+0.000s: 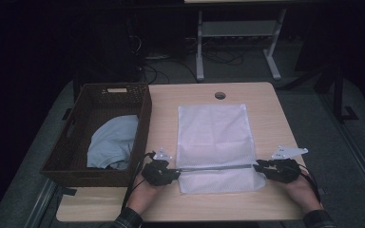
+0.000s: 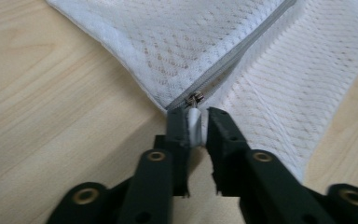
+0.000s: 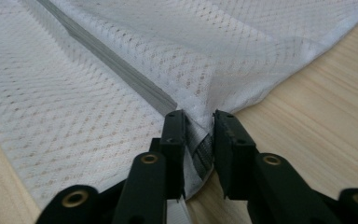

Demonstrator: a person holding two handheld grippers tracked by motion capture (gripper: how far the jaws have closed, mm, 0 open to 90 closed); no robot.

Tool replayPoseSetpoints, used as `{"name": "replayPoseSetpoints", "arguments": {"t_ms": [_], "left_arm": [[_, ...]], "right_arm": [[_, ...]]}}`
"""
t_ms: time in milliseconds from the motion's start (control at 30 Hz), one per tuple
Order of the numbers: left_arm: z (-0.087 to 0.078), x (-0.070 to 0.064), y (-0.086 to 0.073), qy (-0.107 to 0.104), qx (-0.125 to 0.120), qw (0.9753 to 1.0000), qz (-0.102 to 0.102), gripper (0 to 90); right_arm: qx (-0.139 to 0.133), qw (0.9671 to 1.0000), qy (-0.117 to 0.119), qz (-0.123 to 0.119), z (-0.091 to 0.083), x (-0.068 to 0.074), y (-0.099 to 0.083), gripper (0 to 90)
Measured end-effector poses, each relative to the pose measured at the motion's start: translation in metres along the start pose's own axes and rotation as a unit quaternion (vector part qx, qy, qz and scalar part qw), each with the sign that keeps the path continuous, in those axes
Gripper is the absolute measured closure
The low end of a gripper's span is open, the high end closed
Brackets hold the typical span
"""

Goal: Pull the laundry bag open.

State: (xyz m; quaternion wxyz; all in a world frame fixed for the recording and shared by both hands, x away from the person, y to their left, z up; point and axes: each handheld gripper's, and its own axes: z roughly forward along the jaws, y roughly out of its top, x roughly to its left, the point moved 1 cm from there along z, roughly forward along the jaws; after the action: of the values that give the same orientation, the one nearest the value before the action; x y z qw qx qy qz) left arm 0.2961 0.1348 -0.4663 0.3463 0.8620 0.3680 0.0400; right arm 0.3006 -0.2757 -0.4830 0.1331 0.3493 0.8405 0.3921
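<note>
Near table edge | left gripper [image 1: 175, 174] clamps mesh laundry bag [image 1: 212, 133] beside zipper pull [image 2: 195, 98] | right gripper [image 1: 259, 167] pinches opposite zipper end | keep seam taut, level.

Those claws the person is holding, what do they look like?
Both are black. The left claw and right claw each have two flat jaws with brass-coloured rivets, a pale three-cornered plate on top and a black cable trailing back. Plaid sleeve cuffs show.

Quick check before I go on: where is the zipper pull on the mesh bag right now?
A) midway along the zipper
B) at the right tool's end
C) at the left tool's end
C: in the left gripper view the metal zipper pull sits just past the left tool, which pinches the mesh bag there.
</note>
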Motion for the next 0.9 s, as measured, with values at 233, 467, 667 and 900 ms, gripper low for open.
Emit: {"name": "replayPoseSetpoints", "arguments": {"t_ms": [233,467,667,900], "left_arm": [[-0.003,-0.004,0.001,0.012,-0.029,0.999,0.033,48.5],[-0.007,-0.003,0.0,0.001,-0.043,0.9982,0.043,30.1],[-0.01,-0.004,-0.001,-0.005,-0.047,0.9978,0.048,17.5],[-0.015,-0.008,0.001,-0.016,-0.044,0.9973,0.056,9.8]], "right_arm": [[-0.011,0.9999,0.005,0.006,-0.002,0.002,0.001,47.1],[-0.023,0.9996,0.012,0.009,-0.006,0.005,0.006,29.6],[-0.018,0.9997,0.017,0.001,-0.006,0.014,0.007,18.3],[-0.024,0.999,0.036,-0.011,-0.006,0.028,0.012,13.3]]}}
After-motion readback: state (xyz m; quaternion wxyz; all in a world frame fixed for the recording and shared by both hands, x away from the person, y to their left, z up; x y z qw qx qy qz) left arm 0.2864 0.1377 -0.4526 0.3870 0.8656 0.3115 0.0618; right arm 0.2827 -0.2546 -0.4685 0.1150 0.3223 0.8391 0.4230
